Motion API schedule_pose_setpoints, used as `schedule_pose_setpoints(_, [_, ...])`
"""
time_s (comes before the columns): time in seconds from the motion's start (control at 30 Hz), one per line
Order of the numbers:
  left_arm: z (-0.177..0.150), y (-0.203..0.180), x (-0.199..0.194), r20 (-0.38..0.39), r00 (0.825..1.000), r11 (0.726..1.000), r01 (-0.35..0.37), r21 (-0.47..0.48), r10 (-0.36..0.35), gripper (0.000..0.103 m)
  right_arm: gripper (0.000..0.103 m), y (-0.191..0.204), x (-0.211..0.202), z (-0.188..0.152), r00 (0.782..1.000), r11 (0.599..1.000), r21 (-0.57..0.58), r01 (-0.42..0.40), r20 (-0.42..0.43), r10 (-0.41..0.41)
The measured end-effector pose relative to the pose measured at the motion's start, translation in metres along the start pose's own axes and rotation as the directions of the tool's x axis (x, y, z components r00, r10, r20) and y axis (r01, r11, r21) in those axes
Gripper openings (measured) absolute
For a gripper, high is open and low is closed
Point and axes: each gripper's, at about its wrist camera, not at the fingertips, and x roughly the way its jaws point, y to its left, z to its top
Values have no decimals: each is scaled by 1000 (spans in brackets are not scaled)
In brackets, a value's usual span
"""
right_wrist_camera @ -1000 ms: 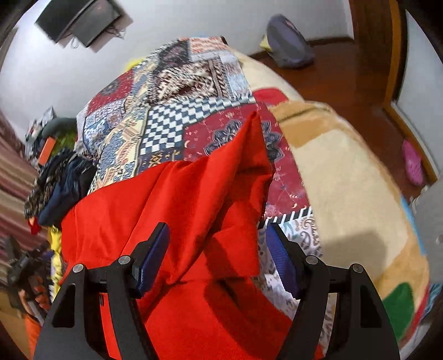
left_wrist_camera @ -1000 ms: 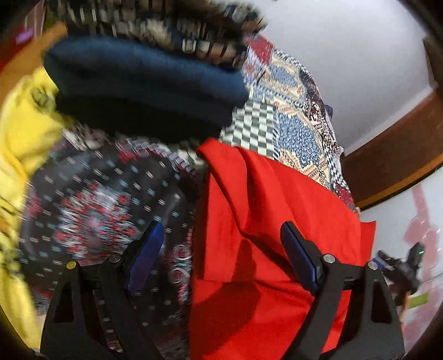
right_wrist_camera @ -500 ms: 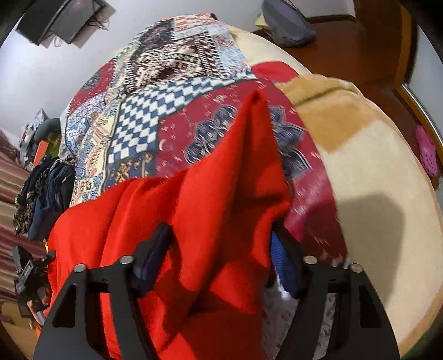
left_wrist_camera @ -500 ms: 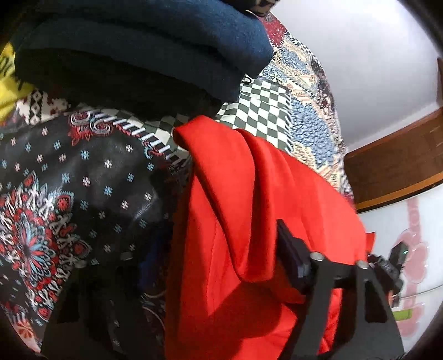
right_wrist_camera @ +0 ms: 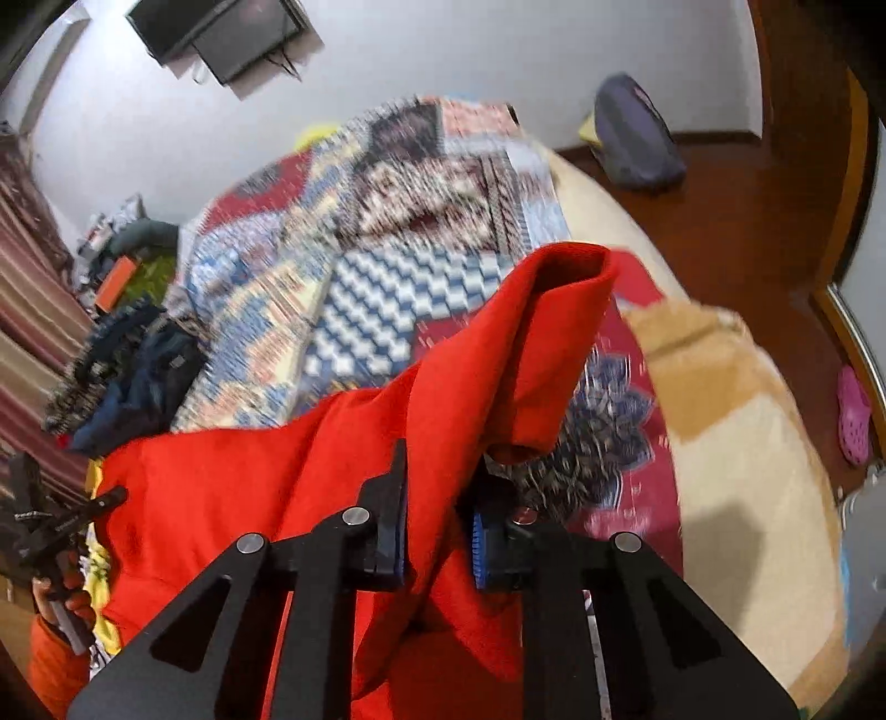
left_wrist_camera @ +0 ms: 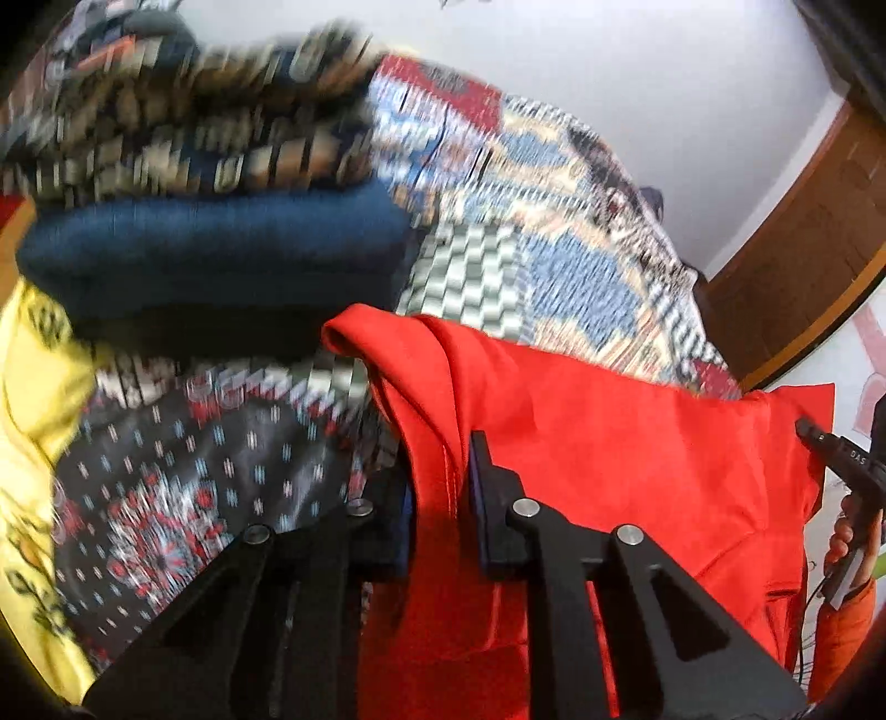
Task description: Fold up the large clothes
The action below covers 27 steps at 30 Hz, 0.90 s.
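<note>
Above the patchwork bedspread (right_wrist_camera: 398, 310), the left gripper (left_wrist_camera: 440, 498) and right gripper (right_wrist_camera: 437, 526) each pinched the red fabric garment (right_wrist_camera: 310, 476), apparently mid-fold, needing its corners carried over together.

Patchwork bedspread (right_wrist_camera: 387, 266) over the bed, tan blanket (right_wrist_camera: 736, 476) alongside. Wall TV (right_wrist_camera: 221, 33) top left, grey backpack (right_wrist_camera: 637, 138) on wood floor (right_wrist_camera: 731, 221), pink clog (right_wrist_camera: 853, 415) near the door frame (blurry).

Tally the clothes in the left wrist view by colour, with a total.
Red garment, pinched by the left gripper: 1
Dark blue folded garment: 1
Yellow garment: 1
Brown patterned garment: 1
Total: 4
</note>
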Motion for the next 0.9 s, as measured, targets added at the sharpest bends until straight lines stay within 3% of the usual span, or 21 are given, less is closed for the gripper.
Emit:
schedule_pose_setpoints(0.27, [59, -35, -9, 112, 994, 996, -14, 86, 4, 16, 11, 21, -10, 32, 994, 996, -57, 62, 97, -57])
schedule_pose_setpoints(0.43, [81, -42, 16, 107, 994, 993, -42, 107, 30, 16, 11, 18, 5, 48, 988, 992, -49, 118, 107, -112])
schedule_pose_setpoints(0.67, [81, -38, 49, 37, 994, 985, -110, 131, 106, 18, 11, -1, 24, 52, 986, 988, 1, 158, 54, -157])
schedule_pose_setpoints(0.9, [66, -33, 34, 35, 986, 972, -168, 164, 164, 20, 20, -6, 20, 45, 960, 960, -7, 279, -19, -279])
